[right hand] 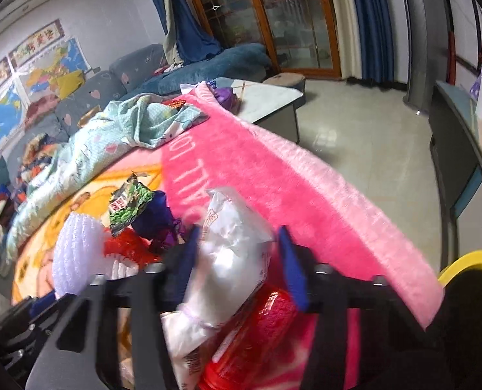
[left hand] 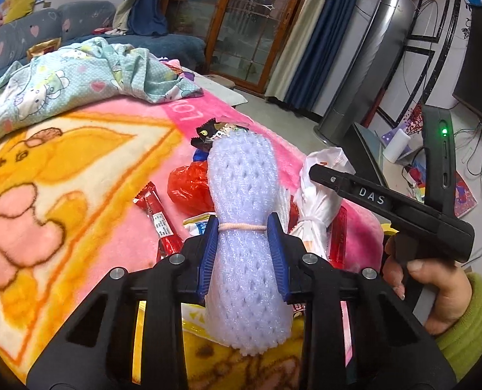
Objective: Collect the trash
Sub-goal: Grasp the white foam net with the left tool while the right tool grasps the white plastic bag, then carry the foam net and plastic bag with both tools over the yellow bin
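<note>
My left gripper (left hand: 243,227) is shut on a pale lilac foam net sleeve (left hand: 244,195) and holds it above the pink blanket (left hand: 78,169). The sleeve also shows at the left in the right wrist view (right hand: 75,253). Trash lies in a pile beyond it: a red plastic bag (left hand: 189,183), a red snack wrapper (left hand: 158,217), a dark wrapper (left hand: 215,133) and a tied white plastic bag (left hand: 319,191). My right gripper (right hand: 237,253) is open, its blue pads on either side of the white bag (right hand: 231,260); I cannot tell whether they touch it. A green wrapper (right hand: 129,204) and a red packet (right hand: 254,334) lie nearby.
A crumpled light-blue cartoon sheet (left hand: 62,87) lies at the blanket's far side. A yellow-rimmed bin (right hand: 468,263) stands at the blanket's right edge. A low table (right hand: 273,100), a sofa (right hand: 117,81), a tall grey appliance (left hand: 364,65) and tiled floor (right hand: 371,136) lie beyond.
</note>
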Demonstrator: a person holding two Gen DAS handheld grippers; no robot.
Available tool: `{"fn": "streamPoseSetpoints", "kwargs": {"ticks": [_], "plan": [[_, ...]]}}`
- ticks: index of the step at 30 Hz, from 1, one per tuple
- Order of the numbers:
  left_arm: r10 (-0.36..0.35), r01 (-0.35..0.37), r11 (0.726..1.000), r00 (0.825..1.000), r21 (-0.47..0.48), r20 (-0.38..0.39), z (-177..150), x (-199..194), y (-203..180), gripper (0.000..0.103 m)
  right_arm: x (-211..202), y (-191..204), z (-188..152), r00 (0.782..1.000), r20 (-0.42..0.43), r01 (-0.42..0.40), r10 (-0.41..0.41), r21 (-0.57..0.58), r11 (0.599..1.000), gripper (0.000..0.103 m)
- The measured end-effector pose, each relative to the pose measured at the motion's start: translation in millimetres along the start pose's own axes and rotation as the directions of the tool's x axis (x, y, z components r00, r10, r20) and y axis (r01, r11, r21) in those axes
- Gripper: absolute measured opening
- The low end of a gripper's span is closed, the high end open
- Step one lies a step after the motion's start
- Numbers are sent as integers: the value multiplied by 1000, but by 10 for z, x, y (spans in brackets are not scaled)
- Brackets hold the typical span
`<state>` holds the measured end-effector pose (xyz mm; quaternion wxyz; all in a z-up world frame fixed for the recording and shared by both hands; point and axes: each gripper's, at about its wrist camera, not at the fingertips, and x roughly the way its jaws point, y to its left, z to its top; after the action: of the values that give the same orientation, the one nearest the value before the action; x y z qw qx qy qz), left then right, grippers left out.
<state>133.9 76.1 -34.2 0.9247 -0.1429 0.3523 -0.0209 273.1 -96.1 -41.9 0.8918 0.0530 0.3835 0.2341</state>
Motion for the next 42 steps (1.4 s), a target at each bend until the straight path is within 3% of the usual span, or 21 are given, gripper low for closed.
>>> {"fn": "streamPoseSetpoints", "kwargs": {"ticks": [4,9,16,42], "plan": [[-23,24,1000,999,-12,30,16,-96,32,23,-95,-4,-22,999,34,-18,17,9,1000,33],[-27,31,999,995,-43,91,79,-297,114,23,-268,32,11,996,90,-23,23,1,1000,31],[-37,40,999,988,-17,147,144,-519,29,23,-604,68,90,983,183,5,3,-43,999,31],[-171,155,977,980,147,101,-54,-427,-779,23,-1489,-663,-121,956,268,110,-117,39,993,31]]}}
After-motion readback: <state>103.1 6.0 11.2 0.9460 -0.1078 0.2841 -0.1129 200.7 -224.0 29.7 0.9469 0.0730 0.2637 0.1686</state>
